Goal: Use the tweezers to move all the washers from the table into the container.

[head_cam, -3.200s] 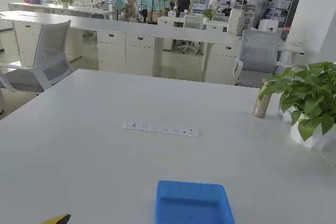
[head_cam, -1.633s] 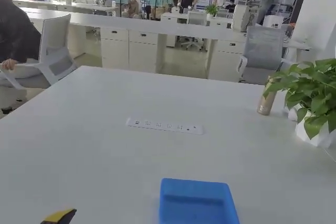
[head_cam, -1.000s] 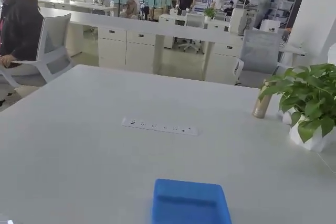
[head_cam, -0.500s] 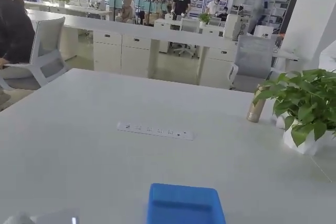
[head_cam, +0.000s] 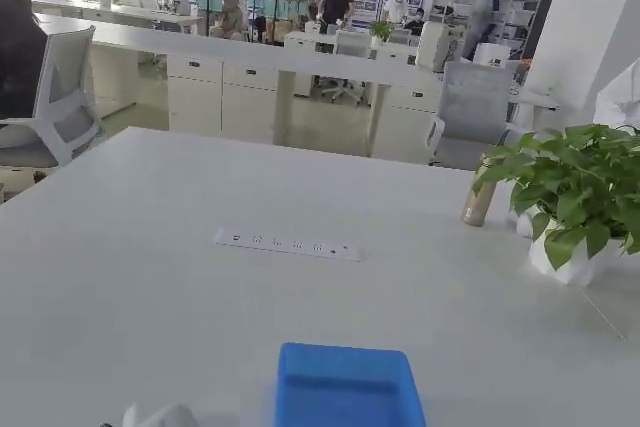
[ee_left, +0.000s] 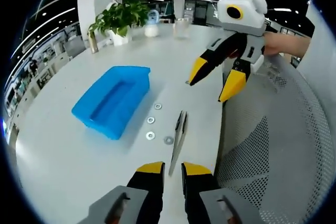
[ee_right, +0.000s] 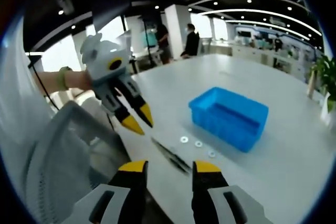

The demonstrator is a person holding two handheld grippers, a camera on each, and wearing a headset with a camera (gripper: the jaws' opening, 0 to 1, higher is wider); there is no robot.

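Note:
The blue container [head_cam: 350, 387] sits near the table's front edge. Beside it, several small metal washers [ee_left: 151, 120] [ee_right: 198, 144] lie on the white table. Metal tweezers [ee_left: 178, 137] [ee_right: 170, 156] lie flat just past the washers, close to the table edge. My left gripper [ee_left: 173, 170] hovers over the near end of the tweezers, its yellow-tipped jaws slightly apart with nothing in them. My right gripper [ee_right: 169, 167] is open and empty, pointing at the tweezers from the other side. The right gripper [ee_left: 215, 77] and the left gripper [ee_right: 138, 120] each show in the other's view, above the table.
A white mesh chair [ee_left: 262, 145] [ee_right: 63, 150] stands against the table edge by the tweezers. A power strip [head_cam: 287, 244] lies mid-table. At the far right stand a potted plant [head_cam: 575, 197] and a bottle [head_cam: 478, 202]. People sit at desks behind.
The head camera has drifted, while the blue container stays where it was. The yellow tip seen earlier at the bottom left is gone, and a white gripper part now shows there.

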